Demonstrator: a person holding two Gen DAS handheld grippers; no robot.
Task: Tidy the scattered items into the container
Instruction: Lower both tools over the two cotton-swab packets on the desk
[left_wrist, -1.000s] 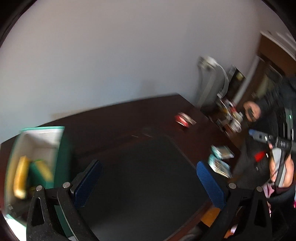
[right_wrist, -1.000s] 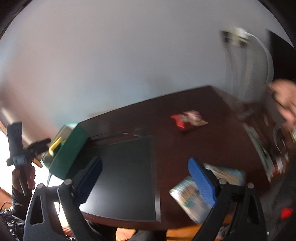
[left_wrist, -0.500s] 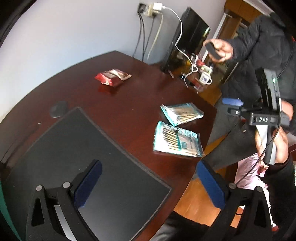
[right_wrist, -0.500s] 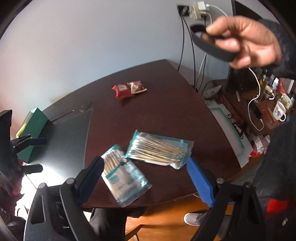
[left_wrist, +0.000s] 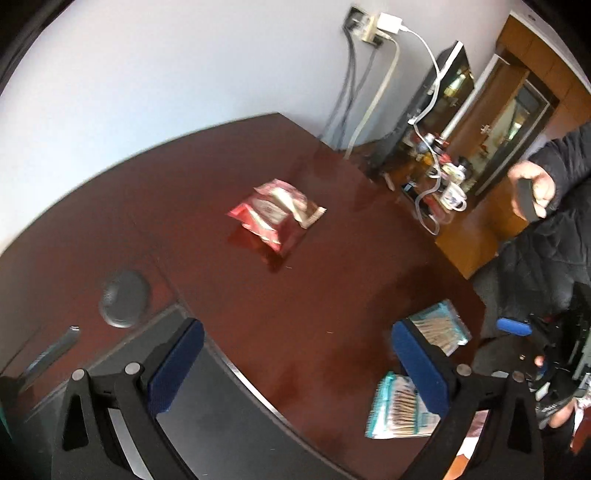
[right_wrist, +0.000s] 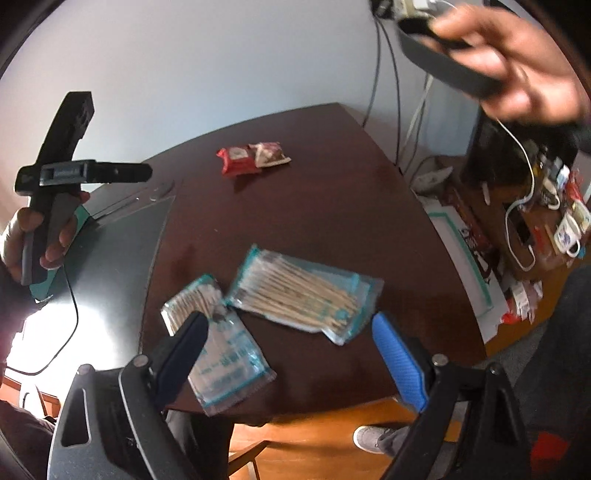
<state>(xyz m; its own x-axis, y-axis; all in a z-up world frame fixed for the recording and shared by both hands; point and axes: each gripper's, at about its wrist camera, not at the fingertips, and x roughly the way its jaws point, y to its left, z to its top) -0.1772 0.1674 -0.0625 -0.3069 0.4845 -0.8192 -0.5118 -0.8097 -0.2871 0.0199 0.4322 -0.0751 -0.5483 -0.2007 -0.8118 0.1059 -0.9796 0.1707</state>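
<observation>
Right claw (right_wrist: 291, 350) gapes above swab packets (right_wrist: 303, 295), print seemingly unreadable.

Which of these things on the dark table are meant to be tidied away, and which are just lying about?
To be tidied:
- two teal-edged clear packets of wooden sticks
- red and white foil snack packets

Just lying about:
- flat black desk mat
- round dark grey disc
- white printed mugs on the side cabinet
- white charging cable
</observation>
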